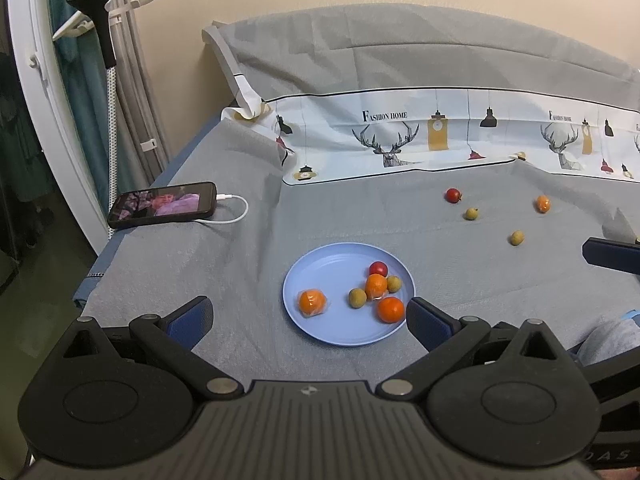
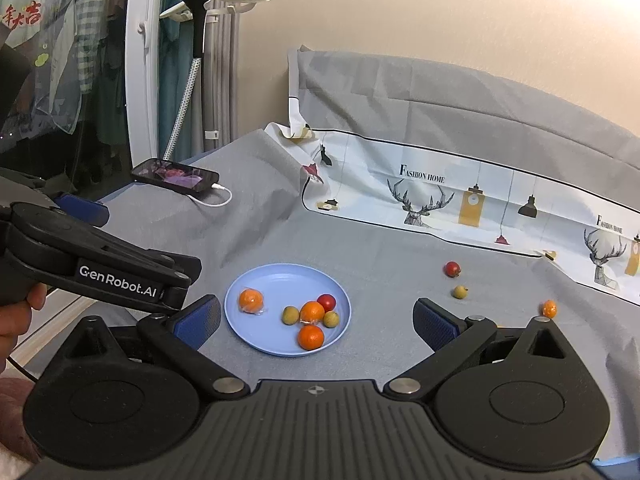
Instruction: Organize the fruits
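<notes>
Your left gripper (image 1: 310,316) hangs wide apart and empty over the near part of the bed (image 1: 224,264), its right finger (image 1: 430,322) covering a bit of the plate's (image 1: 320,272) near-right rim. Your right gripper (image 2: 316,322) is spread wide too, holding nothing; the plate shows between its fingers. On the plate lie six fruits: a wrapped orange (image 1: 312,303) alone at the left, then a cluster at the right of a red fruit (image 1: 378,269), a wrapped orange (image 1: 376,285) at the middle, two green fruits (image 1: 357,297) flanking it, and a bare orange (image 1: 390,309) nearest you. Whether the clustered ones touch each other is hard to tell, though they sit tight together. Four fruits lie loose on the bed, well apart from the plate toward the far right: a red one (image 1: 453,195), a green one (image 1: 471,213) just beside it, another green one (image 1: 517,237) nearer you, and an orange (image 1: 543,203) at the right. In the right wrist view that nearer green one is hidden behind the gripper's own linkage, and the loose orange is partly cut off by it. A phone (image 1: 164,205) on a white cable (image 1: 234,210) lies at the bed's far-left edge, its screen too small to read. A printed pillow (image 1: 440,136) lies across the far side.
</notes>
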### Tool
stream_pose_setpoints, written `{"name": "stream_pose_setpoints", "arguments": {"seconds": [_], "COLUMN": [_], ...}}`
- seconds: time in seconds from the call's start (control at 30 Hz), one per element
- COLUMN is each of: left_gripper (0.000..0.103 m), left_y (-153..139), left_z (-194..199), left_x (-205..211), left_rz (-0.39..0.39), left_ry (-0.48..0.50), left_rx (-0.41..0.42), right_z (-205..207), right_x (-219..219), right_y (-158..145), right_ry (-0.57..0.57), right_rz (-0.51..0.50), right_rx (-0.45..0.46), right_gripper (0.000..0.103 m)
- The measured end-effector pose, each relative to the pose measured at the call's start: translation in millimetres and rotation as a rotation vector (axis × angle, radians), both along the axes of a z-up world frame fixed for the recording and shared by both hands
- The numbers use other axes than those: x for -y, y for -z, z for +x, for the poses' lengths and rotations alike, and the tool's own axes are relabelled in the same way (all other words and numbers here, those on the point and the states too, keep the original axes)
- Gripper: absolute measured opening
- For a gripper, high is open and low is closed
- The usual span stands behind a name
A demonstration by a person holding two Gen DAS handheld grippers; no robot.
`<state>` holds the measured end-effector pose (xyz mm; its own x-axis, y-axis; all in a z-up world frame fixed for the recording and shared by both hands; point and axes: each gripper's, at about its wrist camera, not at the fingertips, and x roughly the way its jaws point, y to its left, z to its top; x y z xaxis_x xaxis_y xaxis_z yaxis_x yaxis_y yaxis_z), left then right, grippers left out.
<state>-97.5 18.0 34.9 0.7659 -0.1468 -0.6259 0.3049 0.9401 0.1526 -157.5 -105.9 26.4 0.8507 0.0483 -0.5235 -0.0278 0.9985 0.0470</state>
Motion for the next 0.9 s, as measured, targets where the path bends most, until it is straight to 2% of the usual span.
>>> {"name": "stream_pose_setpoints", "arguments": {"seconds": [0.43,0.9], "left_gripper": [0.103,0.103], "left_y": [2,18], "left_z": [4,25], "left_x": [6,13], "left_rz": [0.02,0.06], "left_ry": [0.007,0.014], "left_rx": [-0.008,-0.06], "right_z": [2,20], "right_x": [5,14], "right_y": [3,20], "right_ry": [-0.001,-0.004], "right_rz": [0.019,0.061], "right_rx": [-0.01,-0.077], "right_gripper": [0.102,0.102]}}
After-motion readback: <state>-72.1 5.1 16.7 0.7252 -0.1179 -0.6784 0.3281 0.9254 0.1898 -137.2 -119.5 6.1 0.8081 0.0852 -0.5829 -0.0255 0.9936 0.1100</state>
